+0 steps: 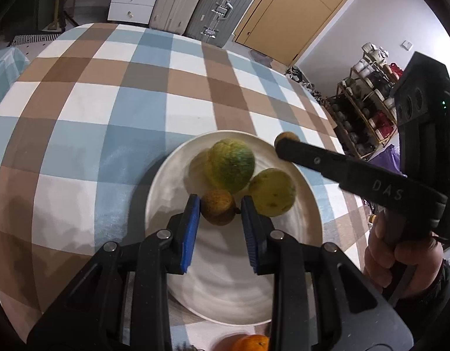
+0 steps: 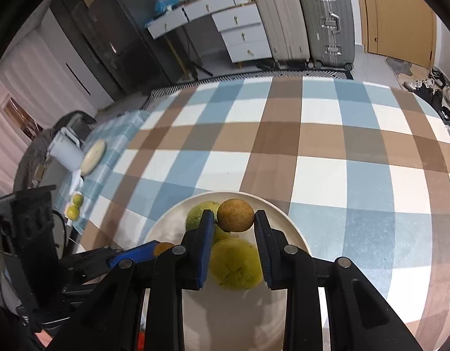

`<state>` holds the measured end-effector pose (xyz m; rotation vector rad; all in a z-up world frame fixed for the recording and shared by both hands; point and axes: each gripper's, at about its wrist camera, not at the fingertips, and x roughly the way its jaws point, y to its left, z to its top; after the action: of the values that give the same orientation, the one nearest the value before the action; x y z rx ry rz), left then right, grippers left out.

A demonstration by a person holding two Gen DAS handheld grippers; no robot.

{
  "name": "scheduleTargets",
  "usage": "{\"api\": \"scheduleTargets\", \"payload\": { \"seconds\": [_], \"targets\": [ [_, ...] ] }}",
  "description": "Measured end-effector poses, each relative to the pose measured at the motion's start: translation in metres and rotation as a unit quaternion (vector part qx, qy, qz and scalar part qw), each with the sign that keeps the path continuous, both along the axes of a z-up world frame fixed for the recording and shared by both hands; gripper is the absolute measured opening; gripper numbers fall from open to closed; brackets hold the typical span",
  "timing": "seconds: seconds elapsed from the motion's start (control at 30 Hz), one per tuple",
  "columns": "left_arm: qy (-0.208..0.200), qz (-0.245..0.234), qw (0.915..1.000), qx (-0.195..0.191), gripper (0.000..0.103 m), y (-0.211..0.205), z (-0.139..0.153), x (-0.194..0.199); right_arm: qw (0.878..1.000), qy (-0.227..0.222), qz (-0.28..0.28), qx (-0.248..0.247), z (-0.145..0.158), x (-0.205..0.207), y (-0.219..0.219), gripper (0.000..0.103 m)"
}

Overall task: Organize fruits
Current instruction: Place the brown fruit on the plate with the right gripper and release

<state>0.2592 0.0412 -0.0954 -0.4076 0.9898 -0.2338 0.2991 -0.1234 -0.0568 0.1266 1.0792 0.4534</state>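
Sitting between right gripper (image 2: 235, 219) pads, apparently: brown fruit (image 2: 235, 215)

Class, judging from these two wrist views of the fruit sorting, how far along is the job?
Done: two green fruits, one large and one yellow-green, lie on the white plate. In hand: the left tool grips a small brown fruit and the right tool another, both above the plate. Left: an orange by the plate's near rim.
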Motion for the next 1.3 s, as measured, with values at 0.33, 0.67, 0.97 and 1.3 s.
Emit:
{"api": "scheduleTargets", "payload": {
  "seconds": [0.33,0.67,0.97,1.3],
  "targets": [
    [0.002,0.008,0.9998,-0.016,0.065,0.009,-0.002,0.002,0.999,0.033,-0.009,-0.016,-0.021,0.005,0.008,0.045],
    [-0.03,0.011,0.9993,-0.019,0.081,0.014,0.029,-0.021,0.999,0.002,-0.032,0.028,0.004,-0.021,-0.013,0.052],
    [-0.11,0.035,0.9907,0.071,0.101,0.005,0.086,-0.083,0.994,-0.067,-0.061,0.059,0.054,-0.09,-0.043,0.073],
    [-0.147,0.03,0.9805,0.128,0.102,-0.016,0.104,-0.165,0.988,-0.138,-0.05,0.051,0.081,-0.172,-0.042,0.095]
  ]
}}
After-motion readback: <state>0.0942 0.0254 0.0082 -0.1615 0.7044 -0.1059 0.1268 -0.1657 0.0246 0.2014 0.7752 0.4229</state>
